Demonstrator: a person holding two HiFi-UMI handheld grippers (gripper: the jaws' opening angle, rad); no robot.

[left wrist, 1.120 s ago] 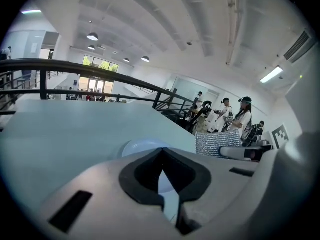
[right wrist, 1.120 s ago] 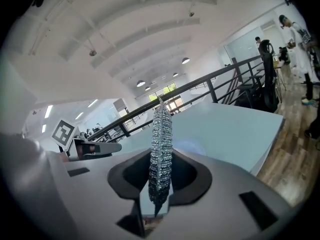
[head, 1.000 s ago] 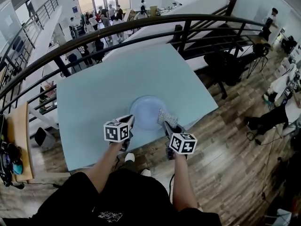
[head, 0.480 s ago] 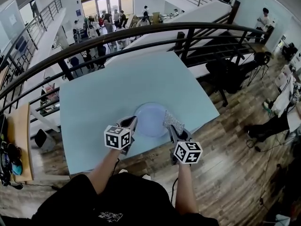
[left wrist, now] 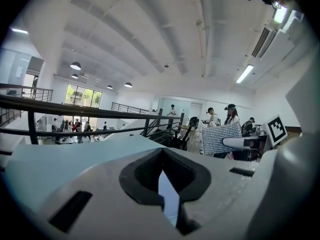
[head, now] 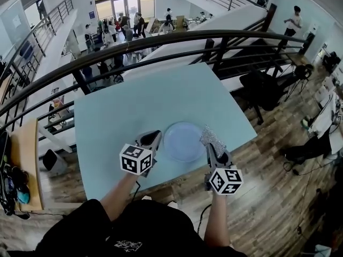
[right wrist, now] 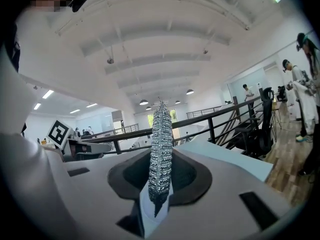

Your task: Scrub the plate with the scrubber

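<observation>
A pale plate (head: 184, 142) lies near the front edge of the light blue table (head: 134, 103), between the two grippers. The right gripper (head: 215, 146) clamps a silvery scrubber (right wrist: 161, 149) just beside the plate's right rim; whether they touch is hard to judge. The left gripper (head: 151, 137), jaws drawn together on nothing, hangs at the plate's left.

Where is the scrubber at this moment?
In the head view, the scrubber is clamped in the right gripper, just right of the plate.

I hold a scrubber (right wrist: 161, 149) of rough, sparkling metal mesh; at its 9 o'clock, the plate (head: 183, 141) looks smooth, glossy; the table (head: 134, 106) matt.
</observation>
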